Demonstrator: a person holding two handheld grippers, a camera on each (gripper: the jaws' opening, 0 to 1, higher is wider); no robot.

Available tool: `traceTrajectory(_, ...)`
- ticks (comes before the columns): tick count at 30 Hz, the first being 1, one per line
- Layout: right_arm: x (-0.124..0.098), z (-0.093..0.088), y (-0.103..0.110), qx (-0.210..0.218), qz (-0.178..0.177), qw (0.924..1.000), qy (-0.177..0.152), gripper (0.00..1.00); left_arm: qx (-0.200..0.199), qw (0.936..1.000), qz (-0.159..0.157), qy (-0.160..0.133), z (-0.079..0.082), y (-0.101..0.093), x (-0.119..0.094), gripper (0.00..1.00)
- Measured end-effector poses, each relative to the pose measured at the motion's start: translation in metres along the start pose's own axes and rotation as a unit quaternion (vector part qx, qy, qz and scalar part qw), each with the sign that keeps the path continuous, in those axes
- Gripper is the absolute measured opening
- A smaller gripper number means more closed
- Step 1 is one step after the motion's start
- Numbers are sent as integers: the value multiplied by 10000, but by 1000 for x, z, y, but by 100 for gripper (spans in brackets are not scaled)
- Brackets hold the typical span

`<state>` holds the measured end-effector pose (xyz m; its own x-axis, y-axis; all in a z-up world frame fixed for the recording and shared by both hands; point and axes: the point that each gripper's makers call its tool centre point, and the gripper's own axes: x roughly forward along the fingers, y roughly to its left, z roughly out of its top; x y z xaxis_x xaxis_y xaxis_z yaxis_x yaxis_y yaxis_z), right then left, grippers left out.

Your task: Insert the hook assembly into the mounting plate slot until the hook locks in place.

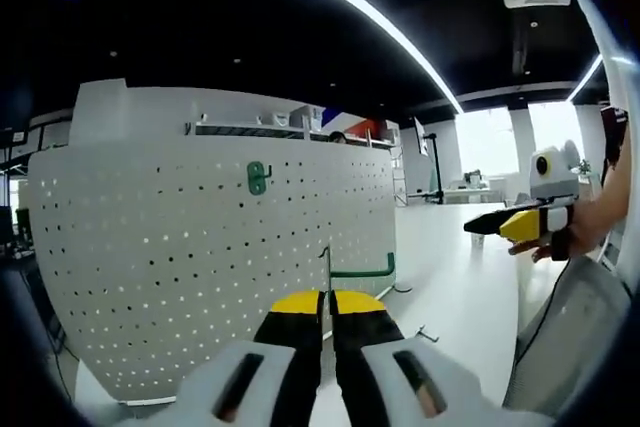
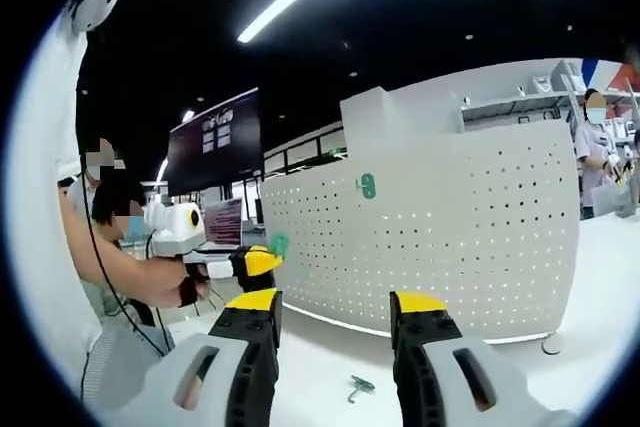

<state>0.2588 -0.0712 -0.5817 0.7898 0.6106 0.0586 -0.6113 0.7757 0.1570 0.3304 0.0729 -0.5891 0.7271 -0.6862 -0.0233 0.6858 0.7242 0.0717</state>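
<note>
Up close, left gripper view: left gripper (image 1: 327, 309) pinches a green hook (image 1: 362, 269) at lower centre, before the pegboard (image 1: 200, 247); another green hook (image 1: 258, 178) hangs upper centre. Right gripper view: right gripper (image 2: 333, 322) spread, empty. Best align the prongs squarely with holes, then press.

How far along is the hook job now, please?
Done: one green hook already sits on the pegboard. In hand: the left tool is shut on a second green hook, not yet at the board. Left: insert it; a loose hook lies on the table; the right tool is open.
</note>
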Motion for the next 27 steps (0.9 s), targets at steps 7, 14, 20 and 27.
traceTrajectory(7, 3, 0, 4, 575, 117, 9983, -72, 41, -9, 10000, 34, -82, 5, -1, 2, 2)
traceTrajectory(14, 12, 3, 10, 694, 169, 9973, -171, 38, 21, 9999, 28, -106, 11, -6, 2, 2)
traceTrajectory(20, 25, 7, 19, 821, 304, 9958, -252, 35, 3, 9998, -27, -203, 20, -16, 5, 2)
traceTrajectory(27, 35, 13, 22, 950, 337, 9941, -410, 28, -25, 9997, -147, -216, 23, -32, 7, 2)
